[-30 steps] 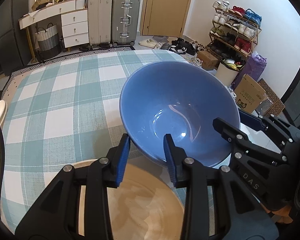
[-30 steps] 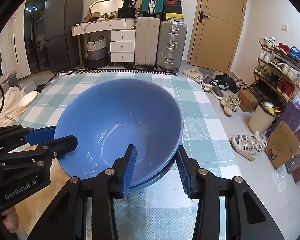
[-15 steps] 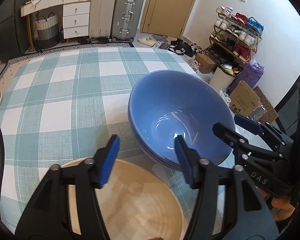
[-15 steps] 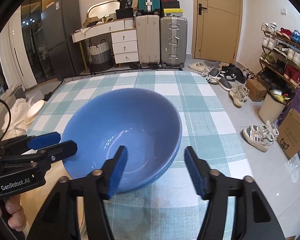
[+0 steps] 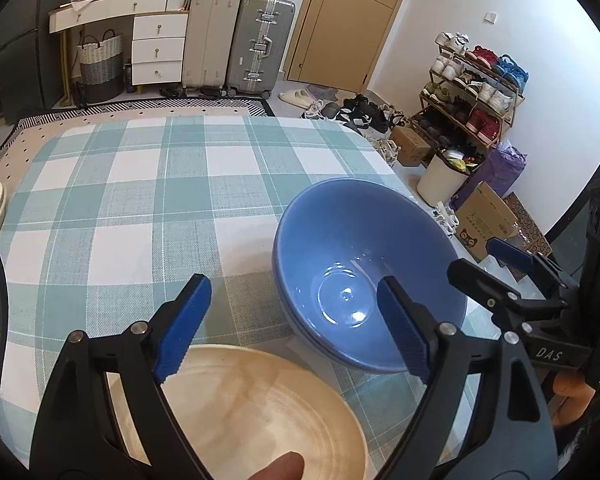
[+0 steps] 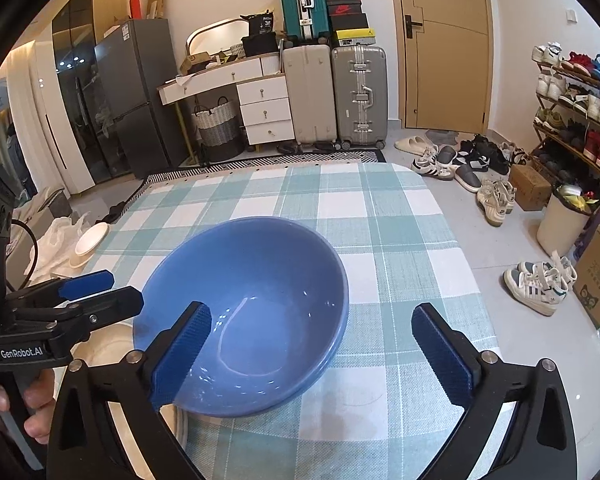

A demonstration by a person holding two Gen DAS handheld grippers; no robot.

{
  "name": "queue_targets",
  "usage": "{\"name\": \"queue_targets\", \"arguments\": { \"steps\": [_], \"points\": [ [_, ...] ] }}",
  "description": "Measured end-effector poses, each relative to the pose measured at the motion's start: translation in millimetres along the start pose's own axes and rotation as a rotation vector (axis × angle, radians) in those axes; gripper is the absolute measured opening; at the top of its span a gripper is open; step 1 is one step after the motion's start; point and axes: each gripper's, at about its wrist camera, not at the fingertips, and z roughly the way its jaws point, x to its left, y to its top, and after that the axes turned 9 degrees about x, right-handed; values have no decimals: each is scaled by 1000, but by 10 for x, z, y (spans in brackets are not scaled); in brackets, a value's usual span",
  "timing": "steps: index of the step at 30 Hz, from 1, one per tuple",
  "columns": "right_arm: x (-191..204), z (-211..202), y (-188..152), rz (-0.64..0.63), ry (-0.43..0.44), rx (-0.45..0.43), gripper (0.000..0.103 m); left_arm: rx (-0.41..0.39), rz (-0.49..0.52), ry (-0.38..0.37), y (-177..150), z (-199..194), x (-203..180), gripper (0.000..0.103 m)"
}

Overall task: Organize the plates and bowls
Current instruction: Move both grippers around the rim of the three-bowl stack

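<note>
A blue bowl (image 5: pixel 360 272) sits nested in a second blue bowl on the checked tablecloth (image 5: pixel 140 200). My left gripper (image 5: pixel 291 282) is open and its jaws are still opening; the bowl's near-left rim lies between the fingers, untouched. A cream plate (image 5: pixel 240 408) lies directly under that gripper. My right gripper (image 6: pixel 310 310) is open very wide, jaws still opening, with the blue bowl (image 6: pixel 252 280) and its near rim between the pads but not pressed. Each view shows the other gripper beside the bowl: the right gripper (image 5: pixel 474 258) and the left gripper (image 6: pixel 122 288).
Small white dishes (image 6: pixel 92 238) sit at the table's far left edge. The table's right edge (image 6: pixel 480 280) drops to a floor with shoes, a bin and boxes. A person's hand (image 6: pixel 4 396) holds the left gripper's handle. Open cloth stretches beyond the bowls.
Both grippers were shut on the blue bowl's rim; both have opened wide and drawn back a little. The bowl now rests in the other blue bowl on the table.
</note>
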Motion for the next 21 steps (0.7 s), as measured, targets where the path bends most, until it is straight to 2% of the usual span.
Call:
{"name": "queue_targets", "arguments": {
  "steps": [1,2,3,15,21],
  "points": [
    [-11,18,16,0,1,3,102,3,3,-3,9,10,-13,87],
    [-19,21,22,0,1,3,102,7,8,-6,15,16,-31,96],
    [-20,20,25,1,0,1,102,7,12,-4,21,24,-48,101],
    [-222,166,65,31,2,25,102,38,22,-16,117,184,-77,101],
    [-300,321,44,57,39,60,102,56,21,-18,156,284,-48,101]
  ]
}}
